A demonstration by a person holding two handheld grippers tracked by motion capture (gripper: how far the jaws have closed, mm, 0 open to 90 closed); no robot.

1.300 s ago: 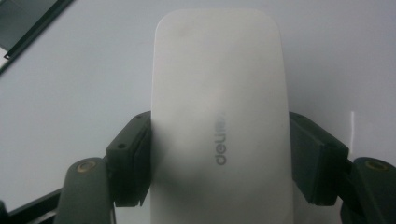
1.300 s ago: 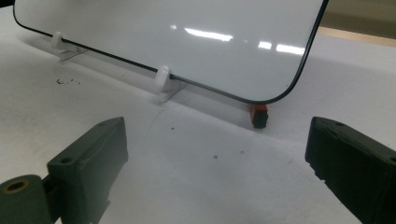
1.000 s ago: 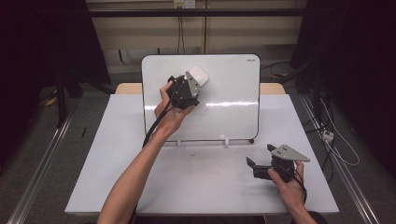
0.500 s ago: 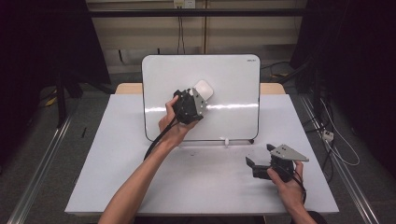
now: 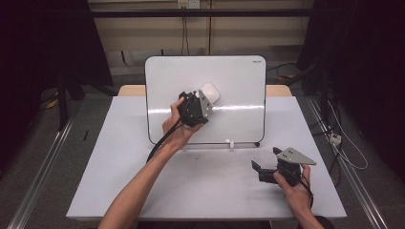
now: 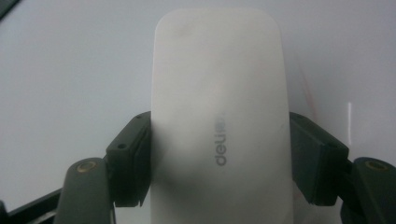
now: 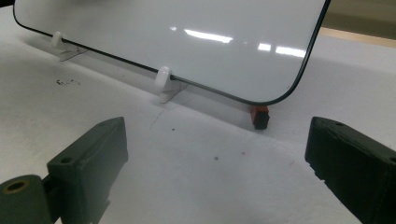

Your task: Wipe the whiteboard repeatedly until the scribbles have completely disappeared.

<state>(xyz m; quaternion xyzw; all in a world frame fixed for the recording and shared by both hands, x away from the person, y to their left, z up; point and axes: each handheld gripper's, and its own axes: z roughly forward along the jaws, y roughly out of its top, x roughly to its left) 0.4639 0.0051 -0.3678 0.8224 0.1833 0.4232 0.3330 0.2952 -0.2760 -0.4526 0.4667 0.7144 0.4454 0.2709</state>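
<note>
In the high view, a whiteboard [image 5: 229,86] stands tilted on small white clip feet at the far side of the white bench [image 5: 143,191]. The left tool [image 5: 204,101] is raised against the board's middle, forearm reaching up and forward from the bottom edge, wrist bent back. It pinches a white whiteboard eraser [image 5: 210,92], which sits at the tool's tip, flat on the board face. A black cable trails down from the tool along the arm. The right tool [image 5: 262,164] rests low on the bench, near the board's lower right corner, held in a hand, pointing left.

In the left gripper view, the eraser [image 6: 219,116] sits clamped between the left tool's pads [image 6: 128,158], pressed on both long sides; grey lettering on it reads "deli".

In the right gripper view, the right tool [image 7: 215,182] stands spread wide with nothing between. Ahead lie the board's lower edge, a white clip foot [image 7: 164,84], and a small red-and-black block [image 7: 259,116] under the board's corner.
</note>
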